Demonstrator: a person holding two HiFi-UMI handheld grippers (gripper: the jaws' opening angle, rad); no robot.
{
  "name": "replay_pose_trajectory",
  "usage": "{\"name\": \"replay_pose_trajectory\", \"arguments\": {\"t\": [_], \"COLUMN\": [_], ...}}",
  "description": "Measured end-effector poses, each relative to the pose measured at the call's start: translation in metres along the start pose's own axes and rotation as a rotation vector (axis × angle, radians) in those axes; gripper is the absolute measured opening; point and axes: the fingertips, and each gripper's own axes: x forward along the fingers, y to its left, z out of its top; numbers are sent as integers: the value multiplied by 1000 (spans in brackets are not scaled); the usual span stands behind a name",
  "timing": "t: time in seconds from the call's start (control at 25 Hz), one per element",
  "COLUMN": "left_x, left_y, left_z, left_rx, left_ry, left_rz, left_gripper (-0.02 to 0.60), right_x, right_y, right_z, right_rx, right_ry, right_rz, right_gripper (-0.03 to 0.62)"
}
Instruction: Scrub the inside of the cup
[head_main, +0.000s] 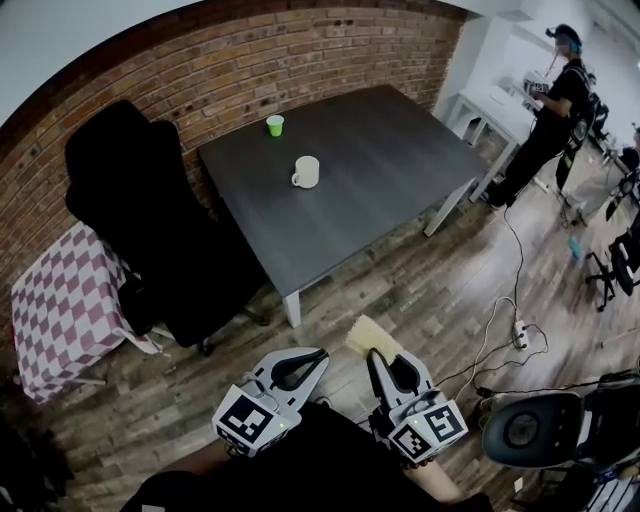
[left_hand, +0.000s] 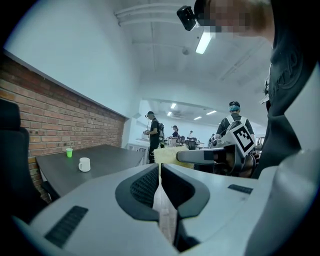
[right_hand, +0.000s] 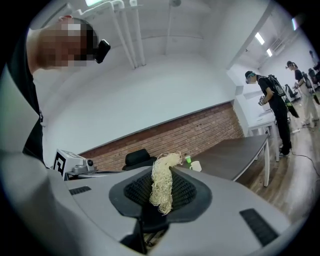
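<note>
A white cup with a handle stands on the dark grey table, well ahead of both grippers; a small green cup stands behind it. Both grippers hang low over the wooden floor, short of the table. My left gripper is shut with nothing between its jaws. My right gripper is shut on a pale yellow fibrous scrubber, which sticks out past its tips. In the right gripper view the scrubber lies between the pads, with the white cup far off. The left gripper view shows the cup small at the left.
A black office chair stands at the table's left, beside a seat with a chequered cloth. A person stands at the far right by a white counter. Cables and a power strip lie on the floor; a black round object sits at the lower right.
</note>
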Motion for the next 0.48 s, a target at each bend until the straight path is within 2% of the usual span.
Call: {"name": "replay_pose_trajectory", "arguments": {"t": [0.28,0.48], "left_x": [60,103], "left_y": [12,41], "left_z": [7,9], "left_rx": [3,-18], "left_ry": [10,55], "left_rz": [-29,-74], "left_gripper": [26,26], "right_x": [11,38], "right_y": [-55,-96], "right_z": [13,23], "right_rx": [17,5], "right_ry": [14,21], "right_rz": [-41,-97], "right_gripper": [91,91]}}
